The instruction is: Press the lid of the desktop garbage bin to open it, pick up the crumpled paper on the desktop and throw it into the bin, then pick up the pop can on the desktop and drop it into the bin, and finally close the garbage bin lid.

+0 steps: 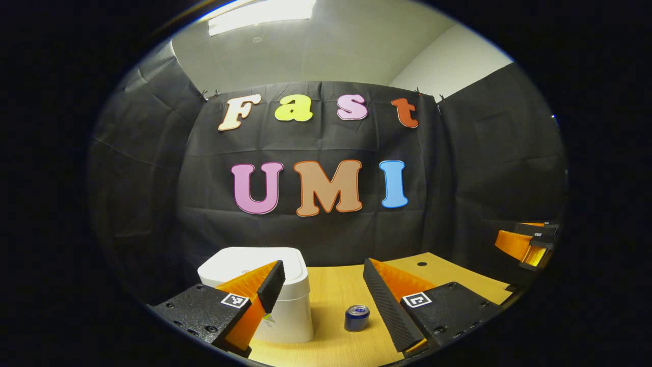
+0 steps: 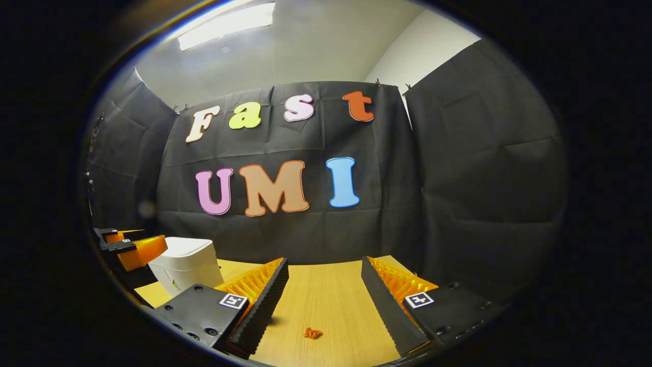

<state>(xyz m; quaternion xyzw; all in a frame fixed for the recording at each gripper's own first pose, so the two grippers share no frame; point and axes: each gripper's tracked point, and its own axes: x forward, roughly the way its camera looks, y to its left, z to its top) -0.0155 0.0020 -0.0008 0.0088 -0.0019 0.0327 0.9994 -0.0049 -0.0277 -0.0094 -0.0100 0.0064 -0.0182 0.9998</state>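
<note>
The white desktop bin (image 1: 265,293) stands on the wooden table with its lid down flat. It sits behind my left gripper's left finger. A blue pop can (image 1: 356,318) stands upright to the bin's right, just inside the right finger. My left gripper (image 1: 322,285) is open, held above the table and touching nothing. In the right gripper view a small orange crumpled paper (image 2: 313,333) lies on the table between the fingers of my open right gripper (image 2: 324,288). The bin (image 2: 186,265) shows there at the far left.
The wooden table (image 1: 333,290) has a small round hole (image 1: 422,264) near its back right. Black cloth walls close the back and both sides. The right gripper (image 1: 527,243) hovers at the far right of the left gripper view, and the left gripper (image 2: 130,245) hovers beside the bin.
</note>
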